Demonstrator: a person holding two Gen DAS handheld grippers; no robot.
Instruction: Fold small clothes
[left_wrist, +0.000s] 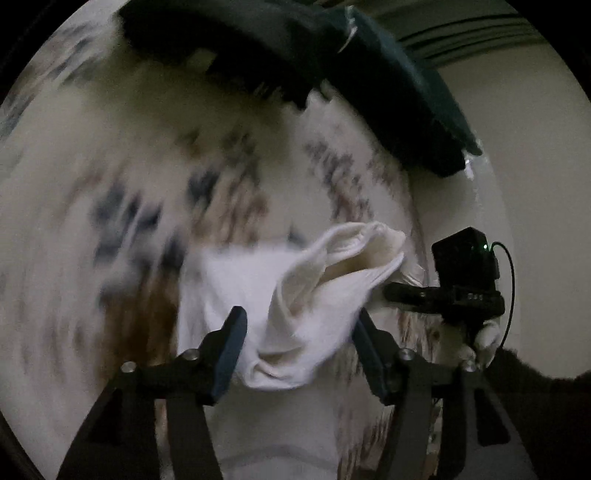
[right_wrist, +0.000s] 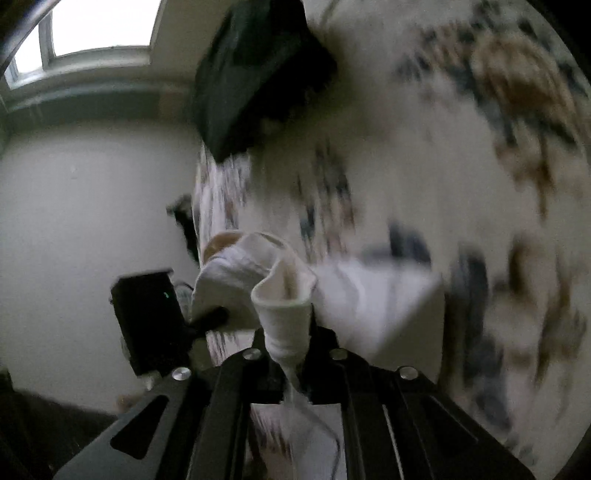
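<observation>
Count: one white garment, one dark garment, two grippers, one patterned cloth surface.

Left wrist view, nearest first: the left gripper (left_wrist: 299, 328) has its fingers (left_wrist: 231, 350) spread wide. The white garment (left_wrist: 295, 295) hangs between them, its lower fold near the inner face of the finger at 7 o'clock; contact cannot be told. It is soft, creamy white knit, bunched, with an open cuff-like mouth gaping toward 2 o'clock. At 3 o'clock the right gripper (left_wrist: 399, 290) reaches in from the side and meets the garment's far edge.

Right wrist view: the right gripper (right_wrist: 290, 343) has its fingers (right_wrist: 325, 338) closed to a narrow slot, pinching a gathered neck of the white garment (right_wrist: 284, 306). The fabric flares above the pinch into a funnel, and the rest spreads toward 3 o'clock. The left gripper (right_wrist: 207, 317) shows at 9 o'clock, touching the cloth.

Behind: the patterned cloth surface (left_wrist: 110, 206), white with blue and brown marks, heavily motion-blurred. Farthest, at 12 o'clock, the dark garment (left_wrist: 295, 59) lies heaped on it.
</observation>
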